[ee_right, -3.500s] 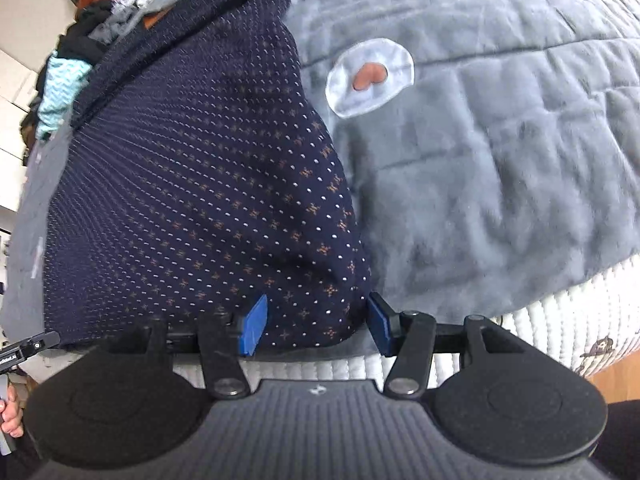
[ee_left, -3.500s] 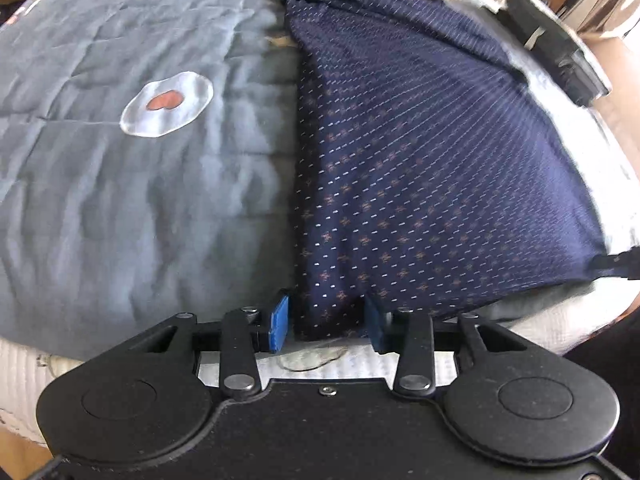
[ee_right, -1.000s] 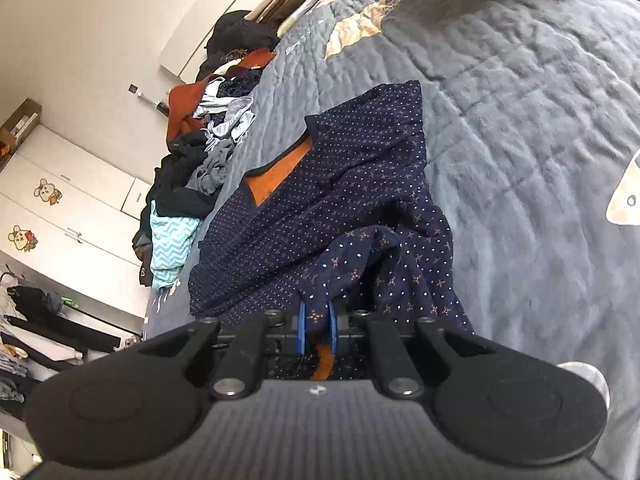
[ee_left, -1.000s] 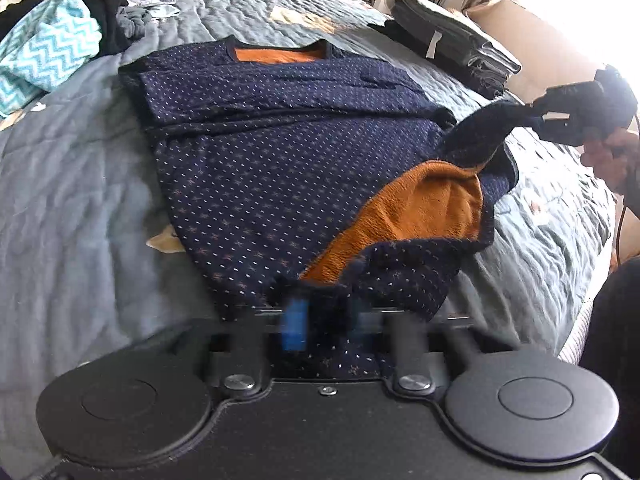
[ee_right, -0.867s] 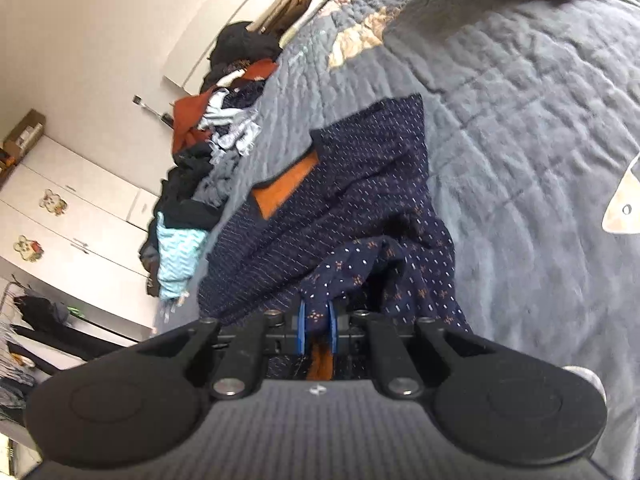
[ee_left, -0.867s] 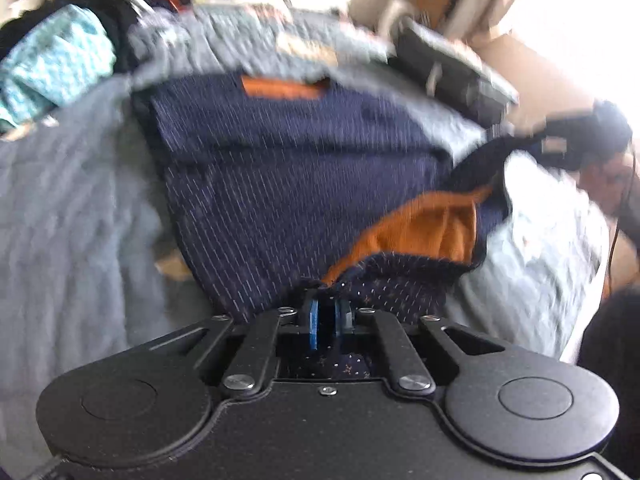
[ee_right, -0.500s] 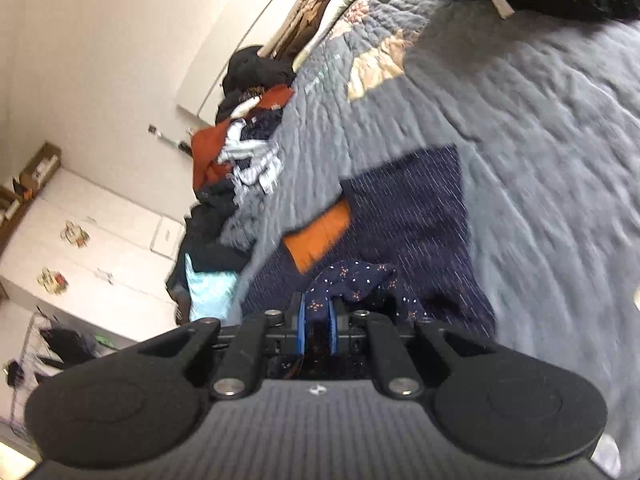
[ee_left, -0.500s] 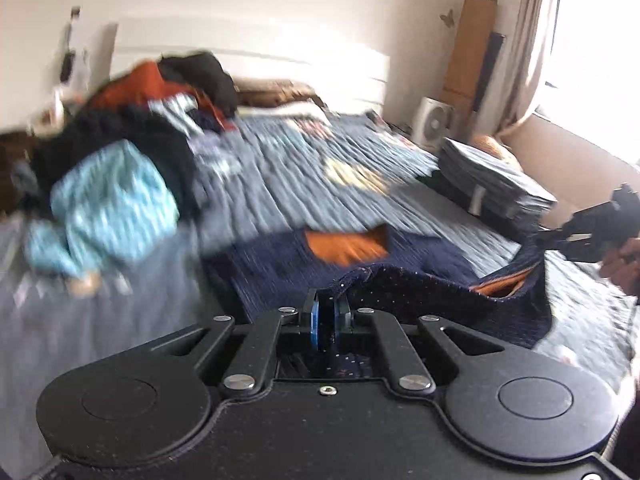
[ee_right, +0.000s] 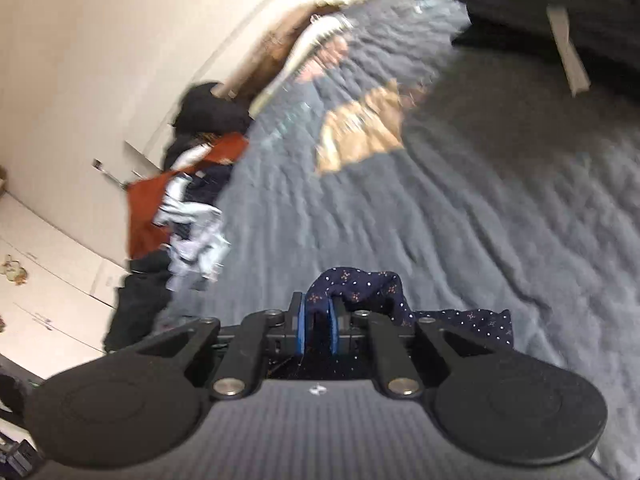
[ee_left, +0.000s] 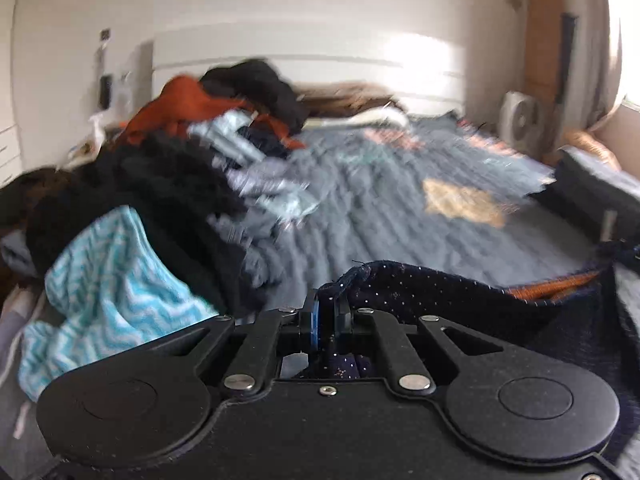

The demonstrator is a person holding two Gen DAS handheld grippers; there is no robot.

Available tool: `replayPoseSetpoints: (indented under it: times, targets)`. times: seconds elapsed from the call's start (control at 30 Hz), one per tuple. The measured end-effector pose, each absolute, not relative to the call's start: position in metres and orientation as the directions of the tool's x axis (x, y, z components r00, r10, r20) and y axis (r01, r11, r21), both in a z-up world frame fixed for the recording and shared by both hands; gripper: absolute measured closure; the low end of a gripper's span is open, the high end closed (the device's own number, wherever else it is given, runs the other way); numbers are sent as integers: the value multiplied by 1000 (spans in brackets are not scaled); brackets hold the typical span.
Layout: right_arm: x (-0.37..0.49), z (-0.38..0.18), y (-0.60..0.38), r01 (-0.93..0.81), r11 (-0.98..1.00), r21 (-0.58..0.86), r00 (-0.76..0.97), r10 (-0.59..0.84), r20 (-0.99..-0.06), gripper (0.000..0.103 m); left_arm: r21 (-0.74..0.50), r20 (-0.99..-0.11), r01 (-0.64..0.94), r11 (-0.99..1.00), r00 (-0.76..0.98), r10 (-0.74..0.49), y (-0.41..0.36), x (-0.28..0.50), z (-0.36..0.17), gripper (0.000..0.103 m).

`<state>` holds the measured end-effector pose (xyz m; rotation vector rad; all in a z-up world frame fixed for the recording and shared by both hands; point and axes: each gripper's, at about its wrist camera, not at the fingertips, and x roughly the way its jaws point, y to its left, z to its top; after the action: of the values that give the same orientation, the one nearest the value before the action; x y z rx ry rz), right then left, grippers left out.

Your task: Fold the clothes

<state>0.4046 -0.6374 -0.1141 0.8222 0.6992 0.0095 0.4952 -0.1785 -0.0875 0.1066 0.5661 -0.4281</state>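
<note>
I see each tool, left tool and right tool, clamped on the navy sweater; uneven carrying could skew the fold on the bed.

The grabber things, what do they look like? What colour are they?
Both are black. The left gripper has a smooth speckled body with two big round discs, silver screws and slanted bars leading to blue pads. The right gripper is the same shape, but its body is ribbed with fine lines and bears a small white mark. No cables or sleeves show.
</note>
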Motion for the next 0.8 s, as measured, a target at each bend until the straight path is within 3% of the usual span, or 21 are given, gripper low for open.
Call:
replayPoseSetpoints:
  times: [0.1,0.2,0.23,0.3,0.33,0.4,0.5,0.57,0.8]
  targets:
    - [414,-138,-631,265,743,615,768,224,-601,85,11,-593,400,917,741,-316,-182,504,-115,92]
    - [413,-145,-634,274,800,534,773,147,-617,57,26,-617,376,926,735,-281,-170,499,-124,86]
    - [411,-143,-638,281,810,515,776,124,-618,41,25,-609,369,929,743,-278,-162,494,-123,76]
    - [404,-134,-647,298,822,485,784,80,-616,25,2,-585,338,941,764,-273,-142,481,-116,60]
    - [401,-128,-654,299,824,481,789,69,-610,20,-7,-577,332,943,769,-275,-134,472,-112,57]
    - [390,-114,-664,301,829,472,796,53,-603,18,-26,-579,365,931,754,-311,-122,445,-105,56]
    - [353,-96,-666,240,860,450,822,67,-566,16,-68,-580,402,913,729,-364,-114,397,-105,43]
    - [321,-90,-660,220,877,428,831,62,-552,16,-115,-577,409,905,714,-396,-111,365,-111,42]
    - [202,-98,-612,218,905,366,827,28,-562,16,-292,-577,175,940,752,-319,-118,292,-136,42]
